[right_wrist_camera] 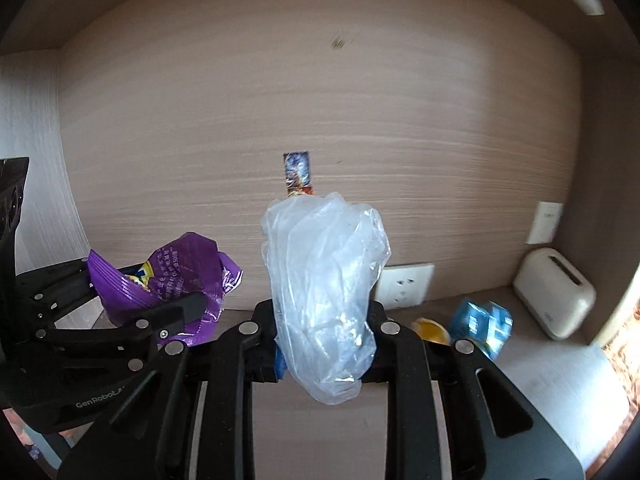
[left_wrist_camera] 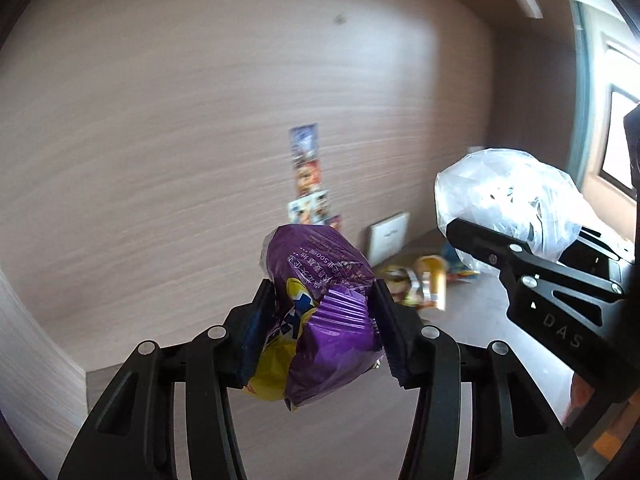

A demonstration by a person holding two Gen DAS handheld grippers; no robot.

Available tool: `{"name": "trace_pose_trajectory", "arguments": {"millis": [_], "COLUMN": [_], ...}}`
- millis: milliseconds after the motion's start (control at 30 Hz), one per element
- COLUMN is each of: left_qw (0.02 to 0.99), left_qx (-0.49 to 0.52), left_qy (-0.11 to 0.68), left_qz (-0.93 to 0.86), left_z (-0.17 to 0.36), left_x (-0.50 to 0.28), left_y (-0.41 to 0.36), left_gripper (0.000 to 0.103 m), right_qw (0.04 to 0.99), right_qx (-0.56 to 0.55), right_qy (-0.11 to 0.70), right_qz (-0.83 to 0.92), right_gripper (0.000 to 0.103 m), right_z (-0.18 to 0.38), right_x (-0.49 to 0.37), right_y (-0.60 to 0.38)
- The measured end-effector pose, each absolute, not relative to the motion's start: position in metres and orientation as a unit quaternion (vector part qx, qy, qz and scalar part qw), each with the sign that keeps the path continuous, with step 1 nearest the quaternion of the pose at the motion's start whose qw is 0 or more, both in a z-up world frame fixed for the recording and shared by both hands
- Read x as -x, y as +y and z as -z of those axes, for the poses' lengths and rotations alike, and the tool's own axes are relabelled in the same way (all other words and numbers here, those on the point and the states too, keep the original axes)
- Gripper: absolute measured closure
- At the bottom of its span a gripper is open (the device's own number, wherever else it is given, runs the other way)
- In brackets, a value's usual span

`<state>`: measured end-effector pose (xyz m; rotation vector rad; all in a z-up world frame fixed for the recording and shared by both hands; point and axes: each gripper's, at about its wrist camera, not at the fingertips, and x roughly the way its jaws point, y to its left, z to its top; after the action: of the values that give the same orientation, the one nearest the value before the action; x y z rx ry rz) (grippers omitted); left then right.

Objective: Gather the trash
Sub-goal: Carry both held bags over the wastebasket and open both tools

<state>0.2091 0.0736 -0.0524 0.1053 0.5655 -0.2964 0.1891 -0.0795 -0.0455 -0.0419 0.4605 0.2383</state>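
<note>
Two grippers were loaded: L gripper [left_wrist_camera: 324, 320] clamped on a purple snack wrapper [left_wrist_camera: 320, 312], R gripper [right_wrist_camera: 324, 344] pinching a clear plastic bag [right_wrist_camera: 326, 280], hanging limp, mouth not visible. Bag sat to wrapper's right, near, not touching. More trash, yellow wrapper [left_wrist_camera: 424, 280] & blue pack [right_wrist_camera: 482, 324], lay on tabletop [right_wrist_camera: 560, 392] beyond.

Far back, picture stickers [right_wrist_camera: 297, 174] cling to the wood-grain wall [right_wrist_camera: 320, 112]; a white socket [right_wrist_camera: 405, 286] sits lower right, a cream toaster [right_wrist_camera: 554, 294] far right.
</note>
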Motion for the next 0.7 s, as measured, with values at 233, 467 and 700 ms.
{"name": "trace_pose_trajectory", "arguments": {"millis": [233, 467, 700], "left_qw": [0.94, 0.919, 0.889], "left_qx": [-0.074, -0.097, -0.11], "left_qy": [0.255, 0.247, 0.245], "left_qz": [0.212, 0.292, 0.37], "left_z": [0.035, 0.034, 0.04], "left_x": [-0.161, -0.126, -0.097], "left_y": [0.047, -0.004, -0.064], "left_gripper": [0.054, 0.055, 0.055], "right_qw": [0.976, 0.977, 0.972], "right_qx": [0.01, -0.001, -0.019], "right_qy": [0.211, 0.213, 0.211], "right_qz": [-0.053, 0.019, 0.1], "right_gripper": [0.078, 0.078, 0.078], "right_z": [0.035, 0.033, 0.032], "right_x": [-0.121, -0.062, -0.006], "right_y": [-0.107, -0.143, -0.19]}}
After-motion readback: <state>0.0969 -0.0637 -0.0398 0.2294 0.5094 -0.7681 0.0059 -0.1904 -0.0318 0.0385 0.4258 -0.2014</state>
